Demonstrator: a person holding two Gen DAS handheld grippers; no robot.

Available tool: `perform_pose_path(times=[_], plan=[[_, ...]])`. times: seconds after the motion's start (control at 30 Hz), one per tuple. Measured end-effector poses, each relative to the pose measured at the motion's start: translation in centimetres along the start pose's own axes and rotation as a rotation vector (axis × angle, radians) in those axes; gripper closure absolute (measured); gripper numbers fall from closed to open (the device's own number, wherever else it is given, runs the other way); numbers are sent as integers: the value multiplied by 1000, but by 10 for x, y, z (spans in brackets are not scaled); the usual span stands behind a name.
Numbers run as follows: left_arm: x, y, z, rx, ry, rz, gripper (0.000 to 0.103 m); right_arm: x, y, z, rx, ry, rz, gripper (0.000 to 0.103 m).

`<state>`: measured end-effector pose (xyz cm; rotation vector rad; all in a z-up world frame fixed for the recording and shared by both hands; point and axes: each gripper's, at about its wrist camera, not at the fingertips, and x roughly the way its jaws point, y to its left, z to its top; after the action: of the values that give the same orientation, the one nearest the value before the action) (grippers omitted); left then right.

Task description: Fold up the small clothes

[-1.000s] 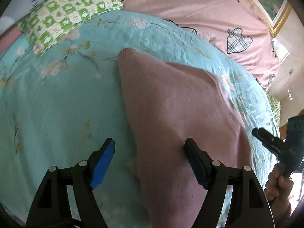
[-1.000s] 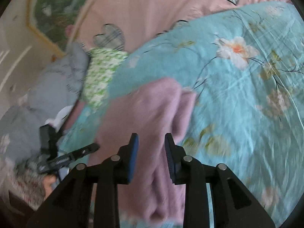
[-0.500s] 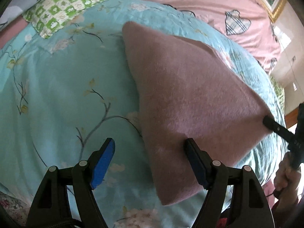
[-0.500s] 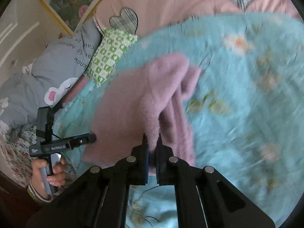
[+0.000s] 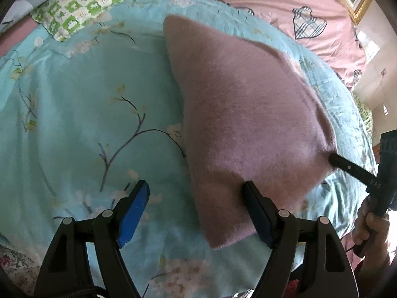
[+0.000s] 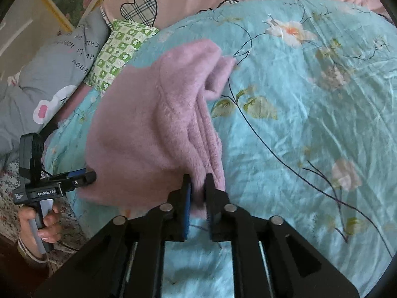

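The small garment (image 5: 248, 124) is a plain, fuzzy mauve-pink with no print, lying on a turquoise bedspread (image 5: 86, 111) scattered with pale pink and white blossoms, thin dark branches and olive-green leaves. Behind it lie a pillow (image 6: 119, 49) chequered in lime green and white, a grey cushion (image 6: 49, 74) with dark lettering and a white-and-pink cartoon shape, and a salmon-pink sheet (image 5: 273, 2) dotted with black-and-white plaid hearts. The left gripper (image 5: 196, 198) and right gripper (image 6: 197, 191) are black with bright blue pads, and a gold-edged picture frame (image 6: 52, 5) surrounds dark green foliage.
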<state>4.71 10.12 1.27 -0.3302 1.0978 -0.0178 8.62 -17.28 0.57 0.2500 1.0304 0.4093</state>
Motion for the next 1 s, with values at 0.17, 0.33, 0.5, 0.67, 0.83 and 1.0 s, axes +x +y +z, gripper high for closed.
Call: perform_pose_path(times=[0.17,0.33,0.5,0.67,0.83,1.0], plan=[[-29,0,12,7,-87,-42,26,-36,12,17,18,-127,31,64],[-33,-19,26,-17,-121,-209,29,-19,47,45,-5,-159,187,64],[-13,-32,4,18,-73,-271,52,26,45,33,17,-53,133,65],[17,-27,-8,22,-39,-228,62,45,10,20,50,-27,61,103],[13,-34,-12,53,-44,-193,60,42,1,17,55,-43,92,103],[4,-38,-21,62,-51,-210,44,21,14,4,3,-61,66,100]])
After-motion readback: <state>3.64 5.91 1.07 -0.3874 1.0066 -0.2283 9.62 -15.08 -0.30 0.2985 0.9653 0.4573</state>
